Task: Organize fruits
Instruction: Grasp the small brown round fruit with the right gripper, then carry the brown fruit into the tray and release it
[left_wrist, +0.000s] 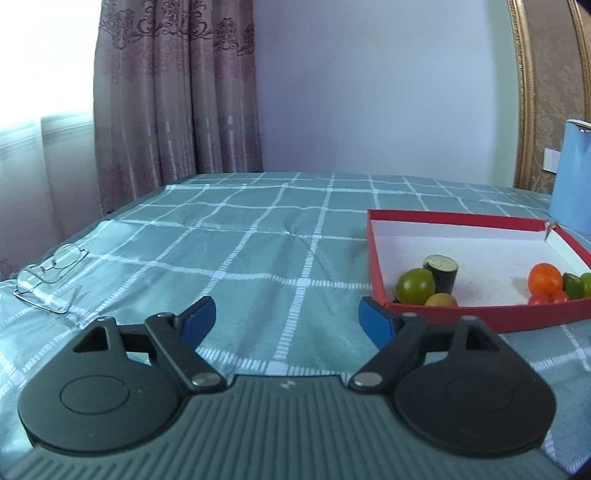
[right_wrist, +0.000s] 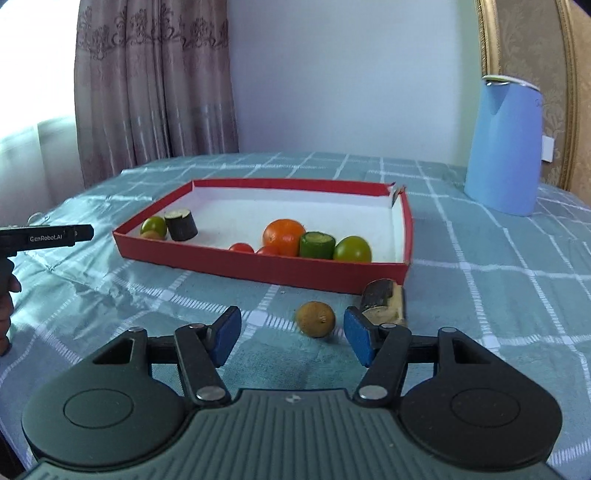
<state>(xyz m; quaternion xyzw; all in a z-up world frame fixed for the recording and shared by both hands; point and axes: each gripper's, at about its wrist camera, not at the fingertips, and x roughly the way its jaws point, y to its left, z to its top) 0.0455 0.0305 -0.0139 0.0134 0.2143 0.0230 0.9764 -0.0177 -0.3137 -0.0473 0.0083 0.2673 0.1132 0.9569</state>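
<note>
I see my right claw (right_wrist: 291, 338) spread wide over the desk (right_wrist: 498, 295), near a small brown fruit (right_wrist: 315, 319) outside the red box (right_wrist: 258, 267); my left claw (left_wrist: 287, 325) is spread too

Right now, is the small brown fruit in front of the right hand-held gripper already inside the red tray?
No, the small brown fruit lies on the checked tablecloth outside the red tray, near its front wall.
</note>
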